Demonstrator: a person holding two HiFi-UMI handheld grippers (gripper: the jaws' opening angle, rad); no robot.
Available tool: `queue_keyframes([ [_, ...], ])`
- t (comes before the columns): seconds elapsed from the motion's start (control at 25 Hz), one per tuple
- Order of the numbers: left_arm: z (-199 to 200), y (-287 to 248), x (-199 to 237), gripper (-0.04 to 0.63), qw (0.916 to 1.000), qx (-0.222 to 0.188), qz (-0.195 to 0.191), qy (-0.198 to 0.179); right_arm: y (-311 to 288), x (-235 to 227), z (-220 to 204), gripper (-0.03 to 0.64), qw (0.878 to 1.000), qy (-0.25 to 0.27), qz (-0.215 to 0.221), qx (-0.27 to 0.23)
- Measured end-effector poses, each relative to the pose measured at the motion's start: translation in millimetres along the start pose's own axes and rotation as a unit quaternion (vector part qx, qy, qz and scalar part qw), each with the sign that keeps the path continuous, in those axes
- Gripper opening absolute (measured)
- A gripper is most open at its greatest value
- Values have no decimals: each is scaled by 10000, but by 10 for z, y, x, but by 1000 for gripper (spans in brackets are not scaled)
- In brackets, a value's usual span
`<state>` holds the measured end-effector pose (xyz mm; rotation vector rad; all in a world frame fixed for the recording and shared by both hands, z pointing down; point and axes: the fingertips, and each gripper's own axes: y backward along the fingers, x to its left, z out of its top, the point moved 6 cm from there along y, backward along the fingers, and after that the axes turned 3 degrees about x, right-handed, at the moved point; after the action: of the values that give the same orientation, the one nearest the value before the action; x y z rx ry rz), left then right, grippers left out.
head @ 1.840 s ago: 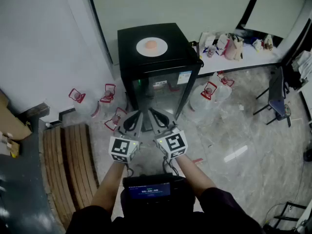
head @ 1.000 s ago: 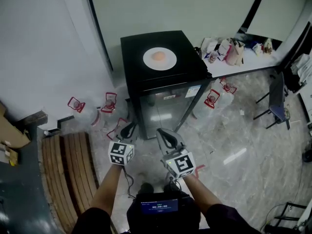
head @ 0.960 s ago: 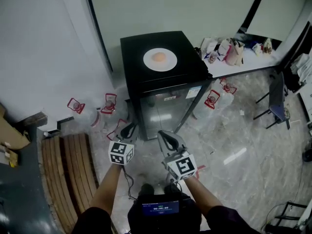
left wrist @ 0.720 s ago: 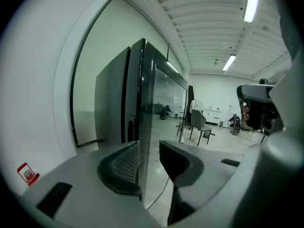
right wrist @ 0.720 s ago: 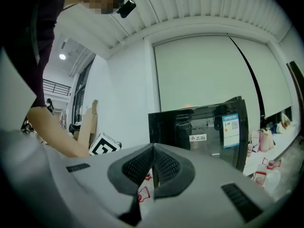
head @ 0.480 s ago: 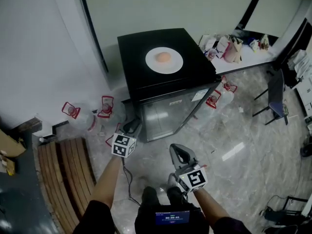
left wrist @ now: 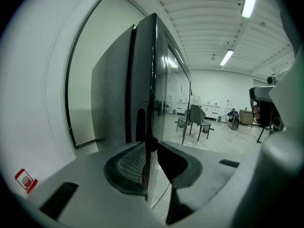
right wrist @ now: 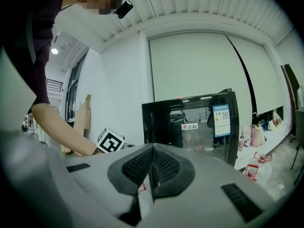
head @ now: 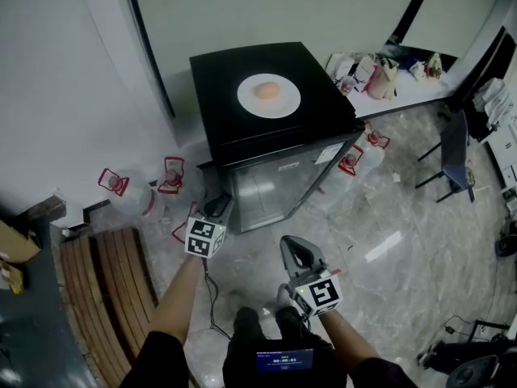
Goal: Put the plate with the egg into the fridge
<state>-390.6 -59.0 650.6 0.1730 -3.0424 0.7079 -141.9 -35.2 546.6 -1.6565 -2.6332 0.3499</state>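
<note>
A white plate (head: 247, 102) with an egg (head: 267, 91) on it lies on top of the black glass-door fridge (head: 323, 113), whose door is closed. My left gripper (head: 218, 209) is at the door's left edge, low down. In the left gripper view the jaws (left wrist: 151, 148) stand apart with the door's edge (left wrist: 153, 80) filling the gap, and both pads look pressed against it. My right gripper (head: 296, 254) hangs back from the fridge front, shut and empty. The right gripper view looks over its shut jaws (right wrist: 152, 151) at the fridge (right wrist: 199, 122).
Water jugs with red handles (head: 113, 186) lie on the floor left of the fridge, and more (head: 353, 158) on its right. A slatted wooden pallet (head: 113, 281) is at the lower left. A low white shelf with bags (head: 380, 71) and a chair (head: 452, 148) stand on the right.
The two grippers started side by side. The left one moved forward to the door's left edge and its jaws parted around it. The right one drew back, still shut.
</note>
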Motion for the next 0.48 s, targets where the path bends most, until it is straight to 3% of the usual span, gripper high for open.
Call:
queue_keyframes([
  [0.24, 4, 28, -43, 83, 9992, -10, 335, 211, 43, 2, -21, 9, 10000, -8, -47, -7],
  [0.48, -104, 256, -453, 74, 9991, -186, 368, 27, 114, -30, -84, 9, 9999, -114, -88, -63],
])
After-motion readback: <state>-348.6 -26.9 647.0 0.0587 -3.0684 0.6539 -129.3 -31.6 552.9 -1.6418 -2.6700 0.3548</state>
